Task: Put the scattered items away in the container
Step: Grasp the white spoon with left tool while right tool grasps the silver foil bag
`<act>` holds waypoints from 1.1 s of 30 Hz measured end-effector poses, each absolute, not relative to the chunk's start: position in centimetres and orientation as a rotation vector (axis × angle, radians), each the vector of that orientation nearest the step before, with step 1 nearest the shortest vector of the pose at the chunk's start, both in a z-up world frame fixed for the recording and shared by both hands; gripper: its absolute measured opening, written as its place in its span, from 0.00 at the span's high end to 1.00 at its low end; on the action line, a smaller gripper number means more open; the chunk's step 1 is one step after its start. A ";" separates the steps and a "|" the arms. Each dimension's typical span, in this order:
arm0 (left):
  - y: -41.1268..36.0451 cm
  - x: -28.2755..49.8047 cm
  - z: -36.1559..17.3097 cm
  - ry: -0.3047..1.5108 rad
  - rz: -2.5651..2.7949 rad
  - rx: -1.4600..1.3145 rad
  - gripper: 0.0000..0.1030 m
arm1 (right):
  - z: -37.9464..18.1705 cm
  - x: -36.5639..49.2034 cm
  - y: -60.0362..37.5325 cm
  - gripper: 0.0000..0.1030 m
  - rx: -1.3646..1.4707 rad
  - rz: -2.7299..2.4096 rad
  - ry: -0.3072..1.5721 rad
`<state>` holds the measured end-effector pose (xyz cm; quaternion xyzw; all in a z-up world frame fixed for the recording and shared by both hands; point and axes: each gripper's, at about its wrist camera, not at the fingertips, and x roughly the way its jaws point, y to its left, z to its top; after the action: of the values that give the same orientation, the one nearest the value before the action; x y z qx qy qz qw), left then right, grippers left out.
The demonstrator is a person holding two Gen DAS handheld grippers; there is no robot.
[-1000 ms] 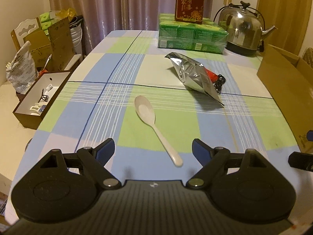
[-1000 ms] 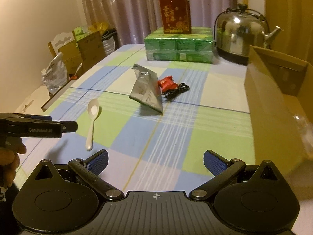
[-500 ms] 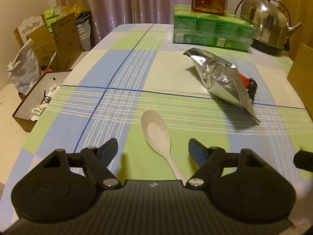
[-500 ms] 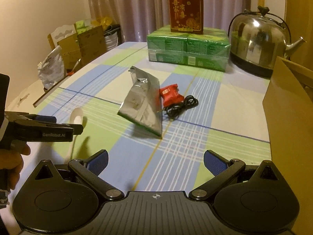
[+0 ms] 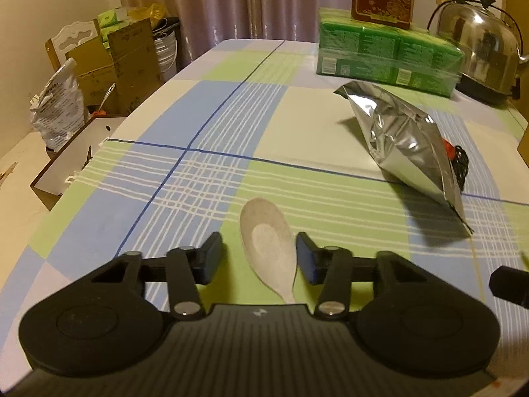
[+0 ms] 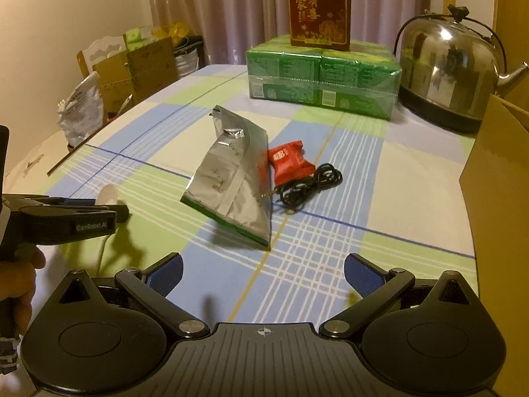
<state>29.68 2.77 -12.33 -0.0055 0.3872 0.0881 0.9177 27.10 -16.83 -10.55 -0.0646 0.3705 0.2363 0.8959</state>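
A white plastic spoon (image 5: 267, 244) lies on the checked tablecloth, its bowl between the blue pads of my left gripper (image 5: 258, 244). The jaws are closing around it; the right pad is at the spoon's edge, and a gap remains at the left pad. Farther right lie a silver foil bag (image 5: 406, 142), a red packet (image 6: 289, 162) and a coiled black cable (image 6: 310, 185). My right gripper (image 6: 263, 266) hovers open short of the foil bag (image 6: 231, 178), nothing between its fingers. The open cardboard box (image 6: 496, 178) stands at the right edge.
At the table's far end a pack of green boxes (image 6: 320, 76) carries a red carton (image 6: 317, 6), with a steel kettle (image 6: 449, 66) beside it. Cardboard boxes (image 5: 115, 63) and a white-lined tray (image 5: 72, 162) sit off the table's left side. A hand (image 6: 16, 274) holds the left gripper.
Both grippers have moved forward and lower over the table. The left jaws have narrowed around the spoon's bowl. The right gripper has stayed open and come nearer the foil bag.
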 end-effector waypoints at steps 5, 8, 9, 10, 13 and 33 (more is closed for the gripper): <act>2.9 29.6 -12.2 0.793 0.163 -0.013 0.71 | -10.2 27.8 -15.8 0.02 -0.171 0.505 0.730; 3.4 28.9 -12.0 0.797 0.131 -0.023 0.71 | -10.1 28.4 -14.5 0.02 -0.217 0.528 0.701; 3.6 28.6 -11.9 0.797 0.125 -0.025 0.71 | -10.1 28.6 -14.0 0.02 -0.233 0.537 0.692; 3.8 28.3 -11.7 0.795 0.122 -0.025 0.71 | -10.2 28.8 -13.6 0.02 -0.247 0.547 0.685; 4.4 27.4 -11.4 0.792 0.113 -0.024 0.71 | -10.7 29.6 -12.1 0.04 -0.288 0.571 0.681; 5.7 26.0 -11.0 0.804 0.067 -0.071 0.71 | -11.0 29.7 -11.1 0.73 -0.386 0.519 0.715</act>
<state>25.97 5.68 -10.95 -0.0348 0.3912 0.0326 0.9191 29.72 -11.13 -10.99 -0.1858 0.3440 0.2494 0.8860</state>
